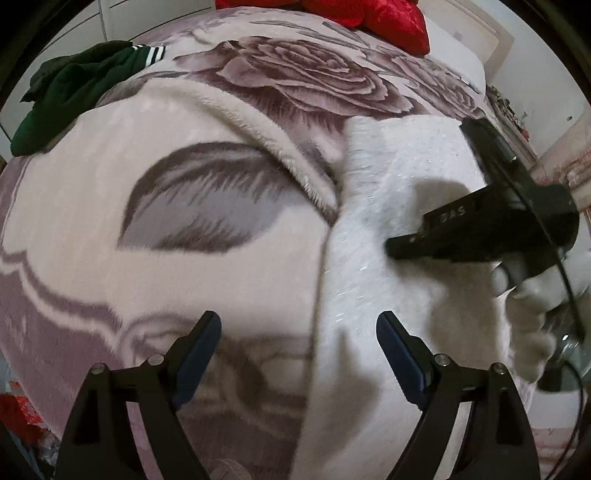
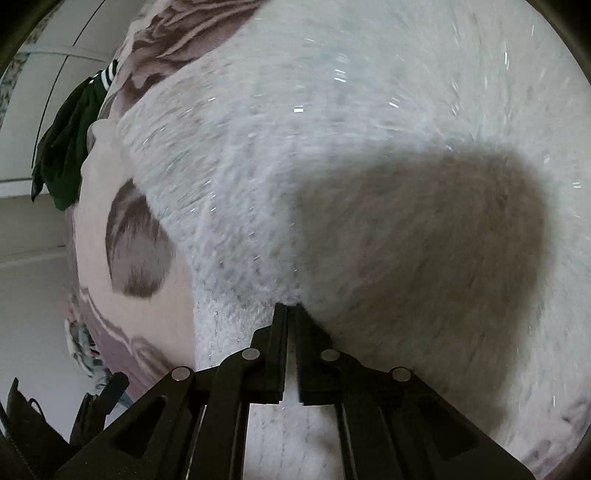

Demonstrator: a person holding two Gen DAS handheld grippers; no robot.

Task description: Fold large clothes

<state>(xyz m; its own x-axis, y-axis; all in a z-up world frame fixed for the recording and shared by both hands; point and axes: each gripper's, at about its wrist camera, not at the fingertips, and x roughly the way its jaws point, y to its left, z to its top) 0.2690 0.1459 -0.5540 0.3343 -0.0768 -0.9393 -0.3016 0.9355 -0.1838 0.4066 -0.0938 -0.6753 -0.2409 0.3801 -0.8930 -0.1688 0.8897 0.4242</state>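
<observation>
A white fuzzy garment [image 1: 388, 177] lies spread on a pink blanket with a mauve rose pattern [image 1: 147, 122]. My left gripper [image 1: 298, 325] hangs open above the garment's left edge, where it meets the blanket, with nothing between its blue pads. In the left wrist view my right gripper [image 1: 393, 249] reaches in from the right, its tip down on the white cloth. The right wrist view shows that gripper [image 2: 291, 306] with its jaws together and the white garment [image 2: 332, 110] bunched at the tips. Its shadow falls on the cloth to the right.
A dark green garment with white stripes [image 1: 70, 85] is heaped at the bed's far left, also in the right wrist view [image 2: 62, 155]. A red satin cushion [image 1: 369, 18] sits at the head of the bed. A hand in a white fuzzy sleeve [image 1: 528, 332] holds the right gripper.
</observation>
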